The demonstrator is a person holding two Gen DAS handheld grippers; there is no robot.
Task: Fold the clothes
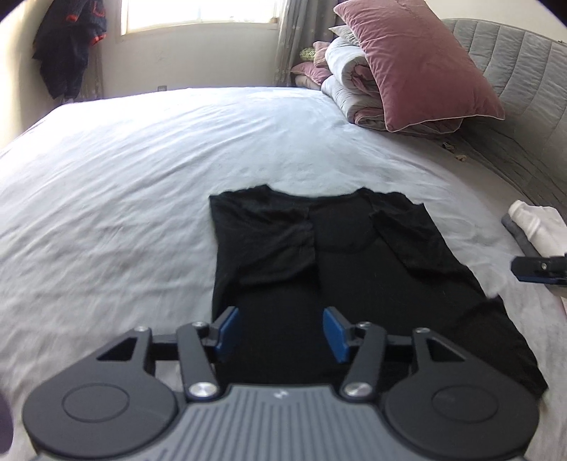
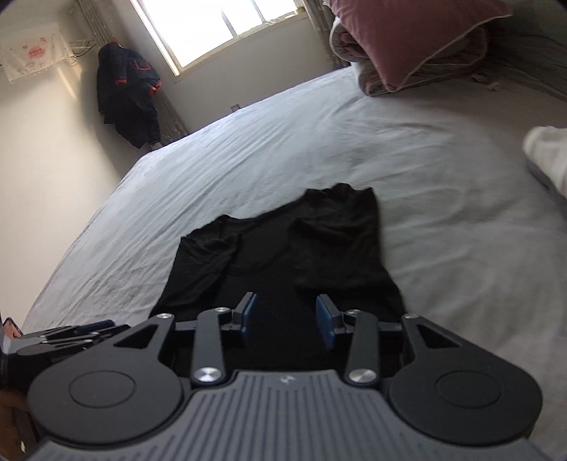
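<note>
- My left gripper hangs just above the near end of the black shirt, jaws spread wide, blue pads well apart, nothing between them.
- My right gripper sits over the same near end of the shirt, jaws likewise wide apart and holding nothing.
- The shirt lies flat on the white bed sheet, collar end away from me, with both sleeves folded inward over the chest.
- In the left view the shirt's lower right part spreads out wider than the rest and is not tucked in.
- From the left view I catch the tip of my right gripper at the right edge, beside the shirt; whether it touches the sheet I cannot tell.
- From the right view my left gripper shows at the lower left, just beside the shirt's near corner.
- A pink pillow leans on a folded quilt at the head of the bed, against the grey headboard.
- A white folded cloth lies on the sheet to the right, well apart from the shirt.
- A dark jacket hangs in the corner by the window.
</note>
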